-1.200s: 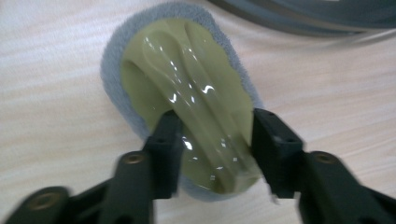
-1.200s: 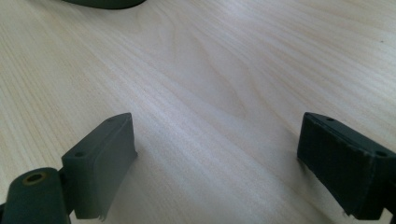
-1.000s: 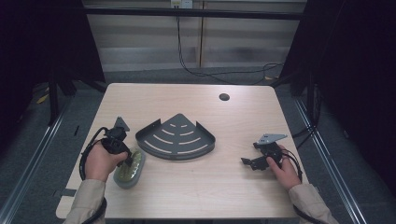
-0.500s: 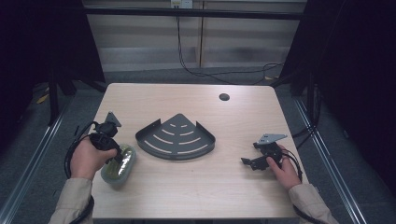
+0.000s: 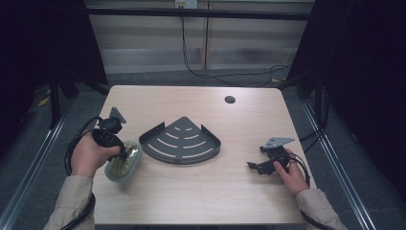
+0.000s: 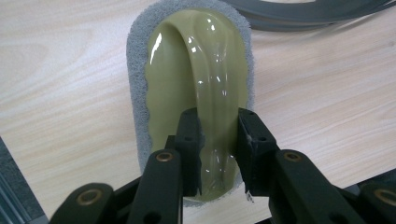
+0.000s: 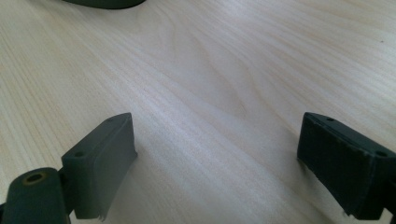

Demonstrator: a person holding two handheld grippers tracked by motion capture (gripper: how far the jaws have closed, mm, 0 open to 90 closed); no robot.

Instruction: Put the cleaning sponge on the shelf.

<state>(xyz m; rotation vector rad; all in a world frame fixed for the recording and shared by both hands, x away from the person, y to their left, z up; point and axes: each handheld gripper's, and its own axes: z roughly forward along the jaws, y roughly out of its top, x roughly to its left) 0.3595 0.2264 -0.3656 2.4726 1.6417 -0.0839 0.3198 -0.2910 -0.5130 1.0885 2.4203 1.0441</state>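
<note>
An oval scrub pad [image 6: 140, 102] with a grey fibre base and a glossy olive-green handle [image 6: 212, 84] is tilted up off the table near its left edge [image 5: 123, 165]. My left gripper [image 6: 218, 149] is shut on the handle's ridge, one jaw on each side, and shows in the high view [image 5: 125, 152]. A dark grey quarter-round slotted shelf [image 5: 181, 142] lies flat in the middle of the table, just right of the pad. My right gripper [image 5: 253, 166] rests low over bare wood at the right, open, with nothing between its jaws [image 7: 219, 172].
The light wooden table [image 5: 201, 196] has a round cable hole [image 5: 230, 99] at the back right. A curved edge of the shelf [image 6: 317, 11] sits just beyond the pad. Dark floor and metal rails surround the table.
My left hand has drawn back toward the table's left edge and tilted the scrub pad up in its grip. The right gripper has stayed put.
</note>
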